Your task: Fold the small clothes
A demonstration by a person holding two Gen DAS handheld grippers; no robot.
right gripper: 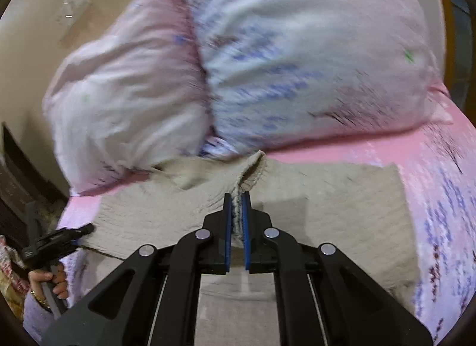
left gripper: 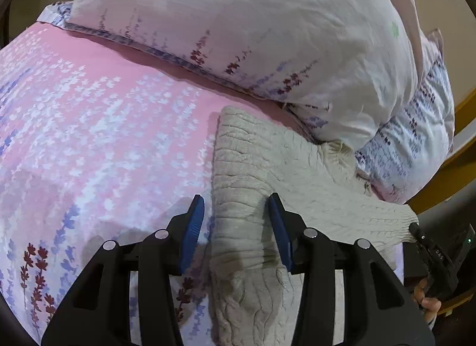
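A beige cable-knit sweater (left gripper: 300, 173) lies on a pink floral bed sheet (left gripper: 98, 113). In the left wrist view my left gripper (left gripper: 236, 206) is open, its blue pads on either side of a raised knit fold of the sweater. In the right wrist view my right gripper (right gripper: 237, 201) is shut on a pinched ridge of the sweater (right gripper: 327, 206), which lifts toward the pads. The right gripper also shows at the right edge of the left wrist view (left gripper: 416, 231), at the sweater's ribbed edge. The left gripper also shows at the left of the right wrist view (right gripper: 84, 230).
Two large floral pillows (left gripper: 253, 33) lie against the sweater's far edge; they also show in the right wrist view (right gripper: 267, 57). A wooden bed frame (left gripper: 464, 137) runs at the right. The person's hand (right gripper: 49, 282) holds the left gripper.
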